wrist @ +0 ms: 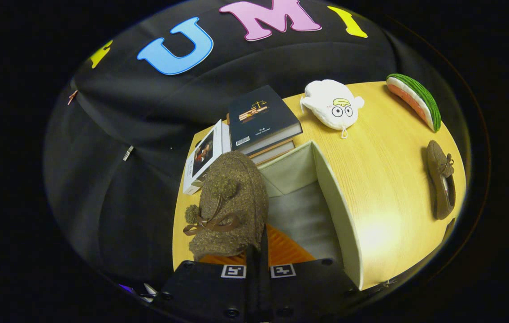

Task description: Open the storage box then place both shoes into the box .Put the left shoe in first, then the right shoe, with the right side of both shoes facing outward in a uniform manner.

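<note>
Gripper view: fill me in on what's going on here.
A hand-held gripper has its fingers closed on a fuzzy brown shoe and holds it over the open storage box on the wooden table. The second shoe lies on the table beyond the box. Books, a white plush toy and a watermelon-slice toy sit further back.

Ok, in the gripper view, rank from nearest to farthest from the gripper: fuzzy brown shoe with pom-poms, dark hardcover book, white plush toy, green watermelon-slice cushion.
1. Fuzzy brown shoe with pom-poms, held in the gripper.
2. Dark hardcover book, beyond the open storage box, atop a stack.
3. White plush toy, right of the book.
4. Green watermelon-slice cushion, at the table's far right corner.
</note>
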Demonstrator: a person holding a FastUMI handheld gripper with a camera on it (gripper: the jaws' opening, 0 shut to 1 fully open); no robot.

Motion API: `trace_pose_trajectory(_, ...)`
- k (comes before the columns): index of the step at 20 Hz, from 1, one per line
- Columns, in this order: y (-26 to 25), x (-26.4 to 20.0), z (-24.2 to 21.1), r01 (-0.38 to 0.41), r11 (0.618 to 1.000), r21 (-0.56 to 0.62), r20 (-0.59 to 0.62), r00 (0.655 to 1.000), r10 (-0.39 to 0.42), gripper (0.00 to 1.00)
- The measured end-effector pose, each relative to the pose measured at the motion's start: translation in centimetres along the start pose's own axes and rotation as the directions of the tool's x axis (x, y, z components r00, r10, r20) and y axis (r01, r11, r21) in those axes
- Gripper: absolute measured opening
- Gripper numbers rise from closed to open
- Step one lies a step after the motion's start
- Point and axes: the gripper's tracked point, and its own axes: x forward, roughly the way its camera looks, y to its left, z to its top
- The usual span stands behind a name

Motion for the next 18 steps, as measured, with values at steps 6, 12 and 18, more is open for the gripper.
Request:
trace_pose_trajectory(6, 0.3, 1.2, -2.0, -0.013, 0.999, -0.029, -0.083, 0.997, 0.011, 0.11)
trace_pose_trajectory(12, 2.3, -2.0, -0.2, -0.130, 0.984, -0.122, -0.051, 0.991, 0.125, 0.98)
trace_pose_trajectory(18, -4.1, -8.9, 4.7, -0.063, 0.953, -0.296, 0.104, 0.990, 0.098, 0.98)
